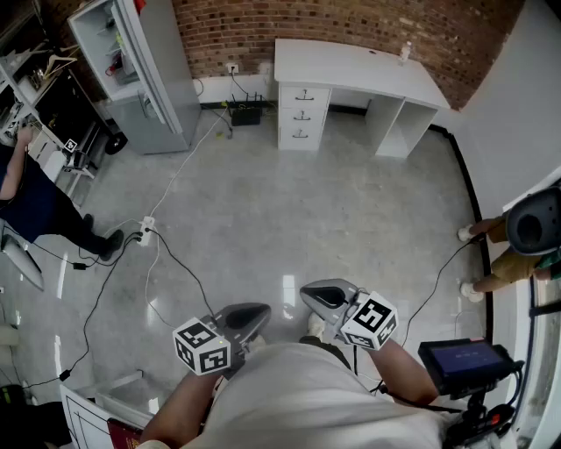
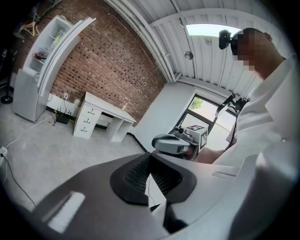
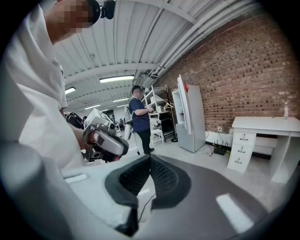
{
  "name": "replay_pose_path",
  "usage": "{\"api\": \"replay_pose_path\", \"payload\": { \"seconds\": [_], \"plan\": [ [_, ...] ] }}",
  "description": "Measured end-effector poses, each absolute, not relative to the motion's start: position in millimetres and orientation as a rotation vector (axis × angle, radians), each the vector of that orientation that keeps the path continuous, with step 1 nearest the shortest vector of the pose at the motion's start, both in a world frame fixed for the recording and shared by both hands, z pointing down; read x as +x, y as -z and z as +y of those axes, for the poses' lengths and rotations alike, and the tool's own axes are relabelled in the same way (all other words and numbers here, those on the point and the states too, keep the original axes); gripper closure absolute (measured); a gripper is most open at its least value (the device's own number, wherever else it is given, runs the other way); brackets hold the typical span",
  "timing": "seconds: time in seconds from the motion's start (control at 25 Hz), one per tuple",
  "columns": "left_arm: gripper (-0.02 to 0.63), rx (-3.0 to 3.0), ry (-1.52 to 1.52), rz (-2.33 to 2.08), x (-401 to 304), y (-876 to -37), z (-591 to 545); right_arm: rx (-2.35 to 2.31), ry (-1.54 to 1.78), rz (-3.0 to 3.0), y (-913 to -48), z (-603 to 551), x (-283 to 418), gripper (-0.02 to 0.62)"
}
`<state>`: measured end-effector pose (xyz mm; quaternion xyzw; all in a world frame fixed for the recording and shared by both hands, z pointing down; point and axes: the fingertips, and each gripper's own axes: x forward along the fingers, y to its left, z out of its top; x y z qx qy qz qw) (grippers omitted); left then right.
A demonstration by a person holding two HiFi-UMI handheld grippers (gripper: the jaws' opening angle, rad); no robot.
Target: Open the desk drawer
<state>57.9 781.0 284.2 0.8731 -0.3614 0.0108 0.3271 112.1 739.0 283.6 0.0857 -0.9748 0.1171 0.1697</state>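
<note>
White rectangular desk (image 1: 355, 68) with its stack of three drawers (image 1: 302, 116), all pushed in, stood against the red brick wall (image 1: 351, 22). It was well apart from the person, across the grey polished floor (image 1: 333, 210). The left gripper (image 1: 248, 317) and right gripper (image 1: 324, 294) were held near the torso, their jaws together at the tips with nothing between them.

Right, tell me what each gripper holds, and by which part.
Nothing is held. The left gripper and the right gripper both have their jaws together and empty, far from the desk drawers.
</note>
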Motion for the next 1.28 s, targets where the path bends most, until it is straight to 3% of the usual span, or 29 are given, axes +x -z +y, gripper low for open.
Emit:
{"api": "replay_pose_path", "payload": {
  "seconds": [0.36, 0.64, 1.28],
  "plan": [
    [0.601, 2.33, -0.053, -0.871, -20.6, -289.0, 838.2, 0.296, -0.334, -2.748, -283.3, 801.7, 30.0, 0.592],
    [0.601, 2.427, -0.128, -0.791, -18.3, -296.9, 826.2, 0.326, -0.383, -2.708, -293.0, 800.3, 20.7, 0.592],
    [0.575, 2.518, -0.322, -0.774, 6.1, -289.6, 627.8, 0.421, -0.359, -2.793, -291.3, 578.9, 28.1, 0.526]
  ]
}}
